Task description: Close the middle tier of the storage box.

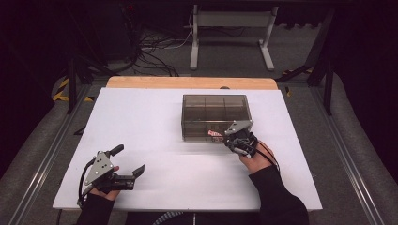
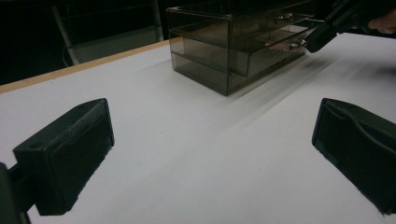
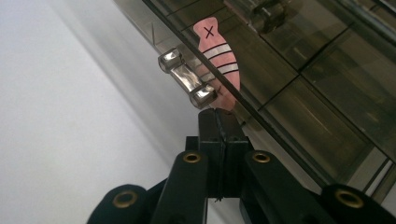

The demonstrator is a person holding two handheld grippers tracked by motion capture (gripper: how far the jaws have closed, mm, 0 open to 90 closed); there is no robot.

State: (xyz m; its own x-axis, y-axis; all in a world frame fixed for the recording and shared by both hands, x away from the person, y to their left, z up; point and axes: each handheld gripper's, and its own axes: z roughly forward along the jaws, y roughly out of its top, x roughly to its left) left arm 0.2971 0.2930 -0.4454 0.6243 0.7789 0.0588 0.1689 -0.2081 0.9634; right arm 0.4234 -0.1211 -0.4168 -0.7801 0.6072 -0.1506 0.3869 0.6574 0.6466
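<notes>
On the white table (image 1: 155,140) I have a smoky transparent drawer box (image 1: 213,117) standing right of the middle, towards the far edge, its drawer fronts facing my side. My right gripper (image 1: 231,138) sits against the lower front of that box, near its right end, with the hand behind it and the dark sleeve (image 1: 277,197) running down to the near edge. From the right gripper view I see the two black jaws clenched together, pad against pad, with nothing between them; their tip (image 3: 219,116) rests just below a small shiny metal handle (image 3: 187,84) on the drawer front, so close that I cannot tell whether it touches. Behind the tinted front, inside that drawer, lies a pink fish-shaped piece (image 3: 219,60) with black and white stripes and a cross for an eye. My left gripper (image 1: 129,164) is well apart from the box, low on the left side of the table near the front edge, held level and pointing right. Its jaws stand wide and released, as the left gripper view shows, with bare tabletop between them. Beyond the table's wooden far edge (image 1: 192,83) I see cables (image 1: 150,51) on the floor and a white frame (image 1: 230,33).
</notes>
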